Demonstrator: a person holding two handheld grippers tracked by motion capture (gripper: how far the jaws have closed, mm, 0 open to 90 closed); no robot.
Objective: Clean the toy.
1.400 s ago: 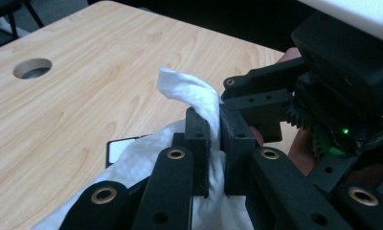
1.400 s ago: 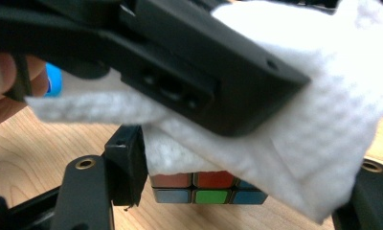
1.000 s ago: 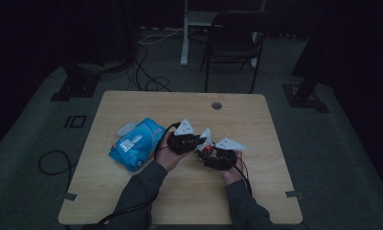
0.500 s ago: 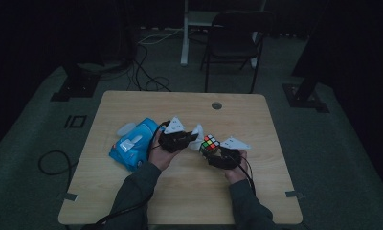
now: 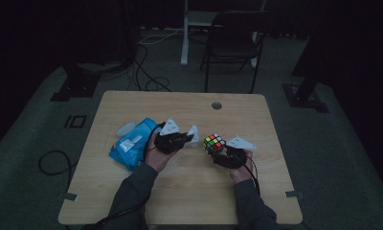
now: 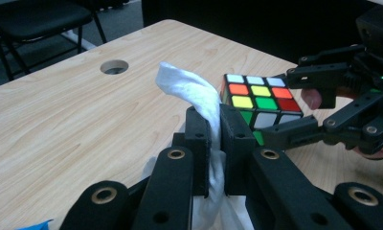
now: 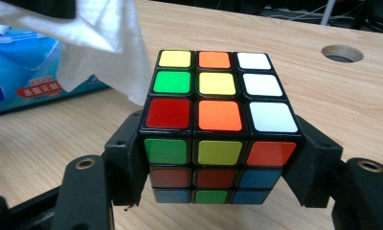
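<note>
My left gripper (image 6: pixel 213 139) pinches a tissue (image 6: pixel 192 91); right gripper (image 7: pixel 218 167) clamps the cube (image 7: pixel 213 120). Looks like wiping next: bring tissue onto cube face.

Cube (image 7: pixel 217 124): black body with stickers; the top face had yellow, orange, white in the far row, green, yellow, white in the middle row, red, orange, white in the near row; the front face showed green, yellow, orange, then red, red, blue, then blue, green, blue.
Tissue (image 6: pixel 193 93): plain white.
Pack (image 5: pixel 131 149): light blue, with a white patch on top and a red label with white writing.
Table (image 5: pixel 132 103): light wood grain.
Left gripper (image 6: pixel 213 125): black.
Right gripper (image 7: pixel 218 165): black.
Chair (image 5: pixel 232 36): black.
</note>
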